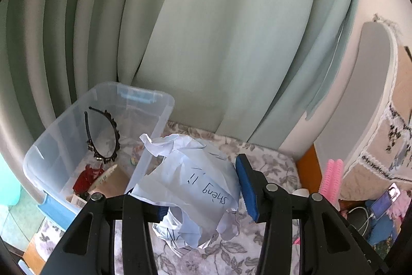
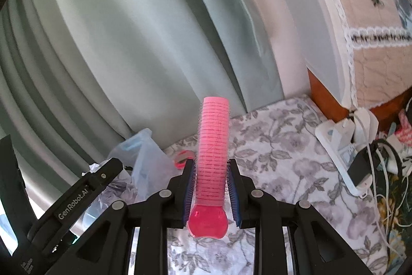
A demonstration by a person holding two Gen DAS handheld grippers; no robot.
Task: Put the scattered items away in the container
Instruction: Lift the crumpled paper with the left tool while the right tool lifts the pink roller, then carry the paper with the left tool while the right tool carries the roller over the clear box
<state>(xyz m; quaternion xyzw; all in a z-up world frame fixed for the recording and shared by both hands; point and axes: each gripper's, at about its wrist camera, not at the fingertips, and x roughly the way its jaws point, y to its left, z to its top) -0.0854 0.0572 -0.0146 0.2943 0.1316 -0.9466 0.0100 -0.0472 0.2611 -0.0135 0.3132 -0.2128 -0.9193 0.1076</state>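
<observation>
My left gripper [image 1: 203, 192] is shut on a crumpled white paper [image 1: 195, 187] with handwriting, held above the floral cloth just right of the clear plastic container [image 1: 164, 105]. The container holds a black headband [image 1: 103, 135], a red hair claw [image 1: 87, 178] and a comb. My right gripper [image 2: 210, 187] is shut on a pink hair roller [image 2: 212, 146] that stands up between the fingers; the roller also shows at the right in the left wrist view [image 1: 332, 179]. The container shows at the left in the right wrist view [image 2: 144, 159], behind the left gripper's body.
A pink ring-shaped item [image 2: 182, 157] lies on the floral cloth [image 2: 283, 146] near the container. Green curtains [image 1: 206, 30] hang behind. A power strip with chargers and cables [image 2: 355, 146] lies at the right. A quilted cover [image 2: 373, 4] drapes furniture at the right.
</observation>
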